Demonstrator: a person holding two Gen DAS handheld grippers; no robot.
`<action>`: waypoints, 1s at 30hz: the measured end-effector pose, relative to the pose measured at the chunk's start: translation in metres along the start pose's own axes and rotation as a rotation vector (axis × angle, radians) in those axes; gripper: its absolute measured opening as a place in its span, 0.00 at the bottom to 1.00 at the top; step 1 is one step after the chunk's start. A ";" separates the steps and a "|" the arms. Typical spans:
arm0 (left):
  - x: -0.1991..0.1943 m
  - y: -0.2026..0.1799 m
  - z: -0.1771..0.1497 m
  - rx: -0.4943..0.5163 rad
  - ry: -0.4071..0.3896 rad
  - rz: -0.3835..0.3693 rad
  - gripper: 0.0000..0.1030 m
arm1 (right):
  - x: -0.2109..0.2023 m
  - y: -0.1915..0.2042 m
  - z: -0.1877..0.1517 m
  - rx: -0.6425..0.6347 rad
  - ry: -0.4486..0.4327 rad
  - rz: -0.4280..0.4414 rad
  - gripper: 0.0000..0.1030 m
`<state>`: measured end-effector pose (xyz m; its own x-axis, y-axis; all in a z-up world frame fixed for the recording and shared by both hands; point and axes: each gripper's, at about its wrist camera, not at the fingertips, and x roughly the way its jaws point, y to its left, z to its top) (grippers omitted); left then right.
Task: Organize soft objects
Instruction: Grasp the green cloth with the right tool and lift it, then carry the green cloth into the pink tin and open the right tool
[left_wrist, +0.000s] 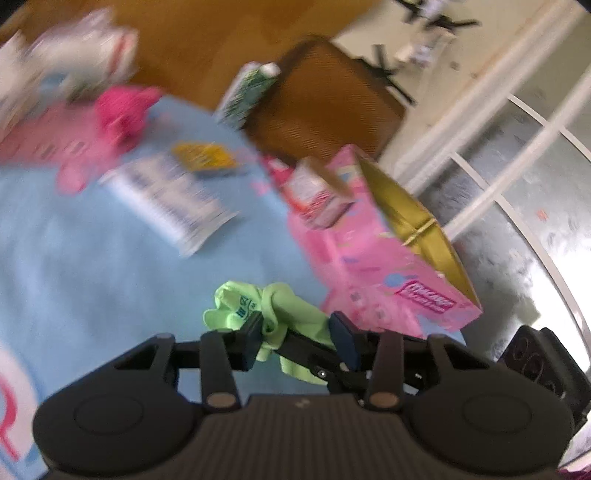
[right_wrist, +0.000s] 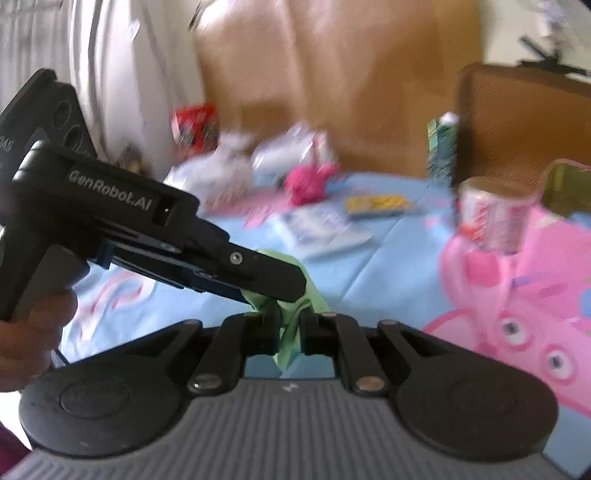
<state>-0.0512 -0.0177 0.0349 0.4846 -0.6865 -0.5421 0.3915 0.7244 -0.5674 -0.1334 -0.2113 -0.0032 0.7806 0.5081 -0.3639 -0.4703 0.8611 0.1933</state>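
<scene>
A light green cloth hangs bunched above the blue bedsheet. Both grippers hold it. In the left wrist view my left gripper has the cloth between its fingers, and the right gripper's dark finger crosses between them. In the right wrist view my right gripper is shut on the green cloth, and the left gripper comes in from the left, clamped on the same cloth. A pink plush toy lies further back on the bed; it also shows in the right wrist view.
A pink box with a gold inside stands at the right with a small carton by it. Leaflets, a yellow packet, white bags and a green carton lie around. A brown chair stands beyond.
</scene>
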 end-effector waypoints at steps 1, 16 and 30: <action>0.003 -0.009 0.005 0.020 -0.003 -0.011 0.38 | -0.006 -0.004 0.002 0.010 -0.029 -0.019 0.12; 0.119 -0.156 0.063 0.293 -0.046 -0.094 0.60 | -0.080 -0.123 0.020 0.112 -0.303 -0.557 0.17; 0.106 -0.114 0.047 0.217 -0.067 -0.021 0.62 | -0.087 -0.128 0.007 0.156 -0.388 -0.725 0.70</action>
<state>-0.0074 -0.1701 0.0715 0.5226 -0.7009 -0.4854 0.5578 0.7116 -0.4271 -0.1385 -0.3655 0.0101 0.9674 -0.2267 -0.1128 0.2433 0.9556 0.1662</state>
